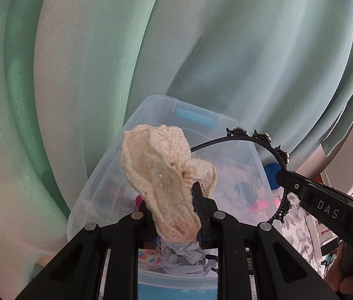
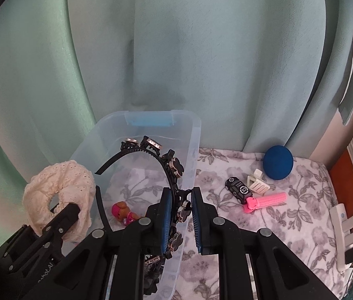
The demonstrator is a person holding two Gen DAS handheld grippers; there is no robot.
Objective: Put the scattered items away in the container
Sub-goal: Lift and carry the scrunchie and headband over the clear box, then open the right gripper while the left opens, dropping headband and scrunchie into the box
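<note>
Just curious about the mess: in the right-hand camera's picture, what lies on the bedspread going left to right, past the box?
Toy car → pink hair roller → white hair clip → blue ball.

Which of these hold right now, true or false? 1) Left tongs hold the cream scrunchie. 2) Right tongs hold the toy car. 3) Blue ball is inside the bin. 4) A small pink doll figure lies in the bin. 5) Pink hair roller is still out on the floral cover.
1) True: the left tongs are clamped on the cream scrunchie.
2) False: the right tongs grip the black headband; the toy car lies on the floral cover.
3) False: the blue ball sits on the cover, outside the clear bin.
4) True: the pink doll figure lies on the bin floor.
5) True: the pink hair roller lies beside the car.
</note>
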